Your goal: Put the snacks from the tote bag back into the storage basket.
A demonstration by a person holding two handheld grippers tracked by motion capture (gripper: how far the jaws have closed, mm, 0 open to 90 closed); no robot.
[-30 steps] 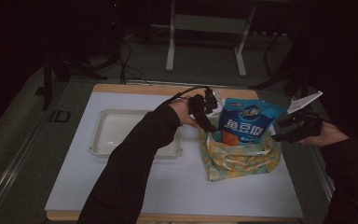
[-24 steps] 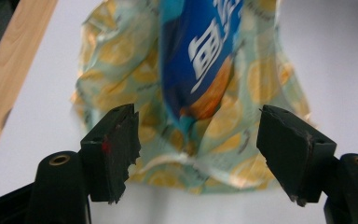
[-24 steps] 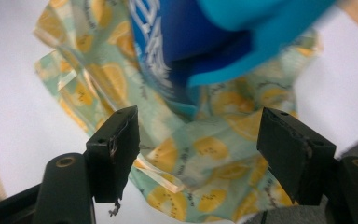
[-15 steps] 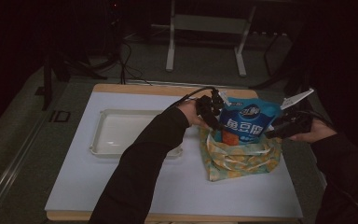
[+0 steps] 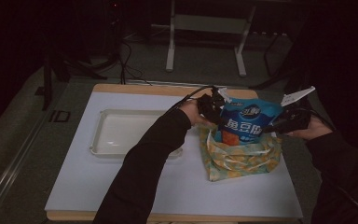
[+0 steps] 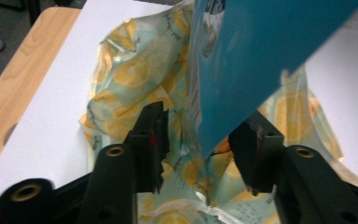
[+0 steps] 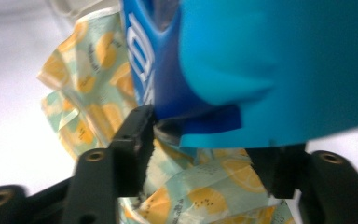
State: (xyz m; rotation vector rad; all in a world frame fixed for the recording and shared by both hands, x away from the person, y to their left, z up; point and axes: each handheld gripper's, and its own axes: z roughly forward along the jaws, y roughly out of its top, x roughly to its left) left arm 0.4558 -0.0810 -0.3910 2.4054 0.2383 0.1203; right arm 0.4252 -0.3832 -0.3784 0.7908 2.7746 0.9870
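- Now your 2 hand-held grippers flank the blue pouch (image 5: 247, 122), which stands upright in the mouth of the lemon-print bag (image 5: 240, 158) on the tabletop (image 5: 121, 186), right of the tray (image 5: 121, 135).
- Your left hand-held gripper (image 5: 213, 108) sits at the pouch's upper left edge. Its jaws have just been closing with that edge between them; whether the pads press yet, I cannot tell.
- Your right hand-held gripper (image 5: 284, 124) meets the pouch's right side. Its jaws have just been closing too, and seem clenched on the blue film.
- The pouch's long axis runs up and down, so it lies between your hands, about equally near each.
- Judging from this, the next move runs along that axis.
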